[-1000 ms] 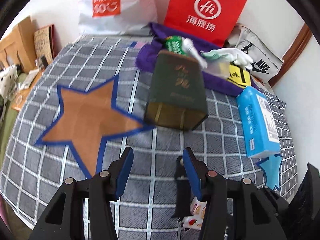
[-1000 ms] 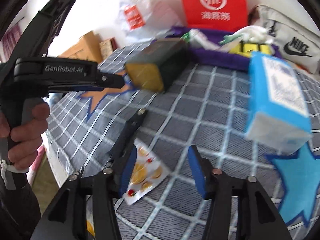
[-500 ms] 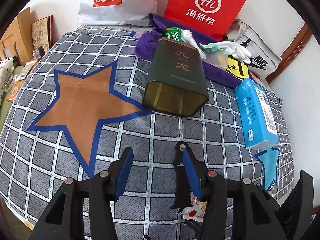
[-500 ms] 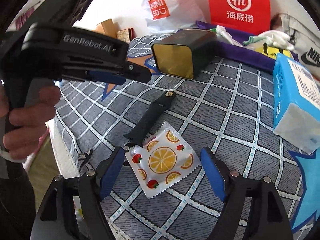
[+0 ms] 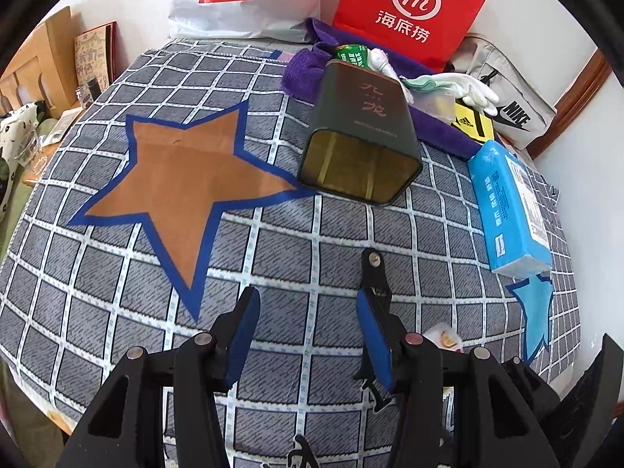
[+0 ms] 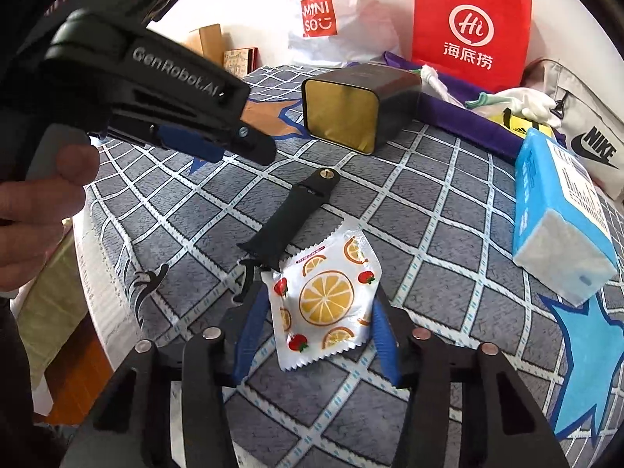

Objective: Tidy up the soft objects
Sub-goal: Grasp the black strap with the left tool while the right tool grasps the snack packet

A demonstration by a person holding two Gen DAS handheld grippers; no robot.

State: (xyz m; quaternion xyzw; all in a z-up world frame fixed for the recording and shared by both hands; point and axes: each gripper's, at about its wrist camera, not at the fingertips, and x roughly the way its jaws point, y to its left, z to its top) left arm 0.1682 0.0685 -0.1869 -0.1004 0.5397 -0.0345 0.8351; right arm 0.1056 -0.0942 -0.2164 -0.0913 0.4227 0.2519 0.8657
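The right gripper (image 6: pixel 314 331) has just closed its fingers on the fruit-print sachet (image 6: pixel 325 300), just below the black strap (image 6: pixel 290 218); the left gripper (image 5: pixel 308 331) hovers above the strap, fingers spread, empty.

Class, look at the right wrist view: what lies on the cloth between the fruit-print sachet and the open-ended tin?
A black strap lies between the fruit-print sachet and the tin, one end tucked under the sachet. The right wrist view shows it.
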